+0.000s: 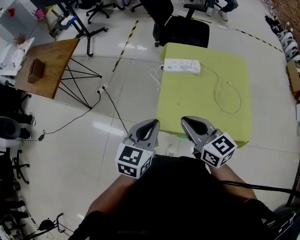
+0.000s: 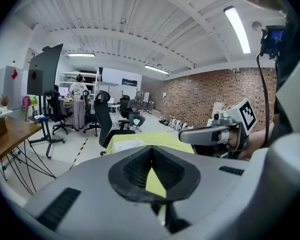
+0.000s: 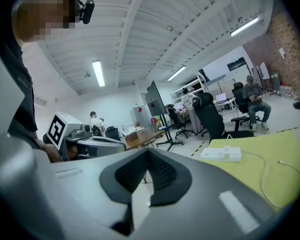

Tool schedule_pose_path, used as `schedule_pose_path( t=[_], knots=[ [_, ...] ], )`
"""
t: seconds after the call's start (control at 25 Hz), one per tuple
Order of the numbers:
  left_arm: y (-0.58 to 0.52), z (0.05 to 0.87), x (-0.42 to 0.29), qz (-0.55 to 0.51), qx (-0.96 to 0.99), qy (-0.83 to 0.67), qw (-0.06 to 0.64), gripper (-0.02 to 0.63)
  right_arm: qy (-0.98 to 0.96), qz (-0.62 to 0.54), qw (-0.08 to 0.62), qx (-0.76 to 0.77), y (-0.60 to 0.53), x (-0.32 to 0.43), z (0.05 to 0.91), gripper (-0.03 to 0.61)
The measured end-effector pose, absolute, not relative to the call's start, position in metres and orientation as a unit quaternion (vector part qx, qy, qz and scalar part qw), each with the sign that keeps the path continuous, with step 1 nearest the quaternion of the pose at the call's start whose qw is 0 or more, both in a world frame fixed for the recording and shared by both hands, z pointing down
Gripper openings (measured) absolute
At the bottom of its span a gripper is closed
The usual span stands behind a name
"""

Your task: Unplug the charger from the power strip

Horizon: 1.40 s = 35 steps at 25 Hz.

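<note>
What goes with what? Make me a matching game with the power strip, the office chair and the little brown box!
Things
1. power strip
2. black office chair
3. small brown box

Places
A. on the wooden table
B. standing just beyond the far edge of the yellow-green table
C. lying on the yellow-green table, near its far edge

Right pairs: 1-C, 2-B, 3-A
</note>
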<state>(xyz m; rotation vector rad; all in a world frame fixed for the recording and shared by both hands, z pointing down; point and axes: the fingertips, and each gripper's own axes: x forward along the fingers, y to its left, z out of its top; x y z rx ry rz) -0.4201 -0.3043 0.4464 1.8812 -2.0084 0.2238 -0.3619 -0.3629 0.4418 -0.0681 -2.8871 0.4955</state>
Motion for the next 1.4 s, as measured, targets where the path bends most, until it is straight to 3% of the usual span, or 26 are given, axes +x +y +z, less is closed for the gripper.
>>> schedule_pose_path(
  t=[0.52, 1.4],
  knots=[
    [-0.341, 0.464, -0.473, 0.088, 0.672, -0.702, 0.221, 0.006, -0.972, 0.19, 0.133, -0.019, -0.398, -0.409, 0.465, 0.003],
    [-0.444, 0.487, -0.624, 0.105, 0.819, -0.514, 0.231, 0.006, -0.932, 0.233, 0.162, 0.226, -0.457, -0.532, 0.491, 0.003]
  ],
)
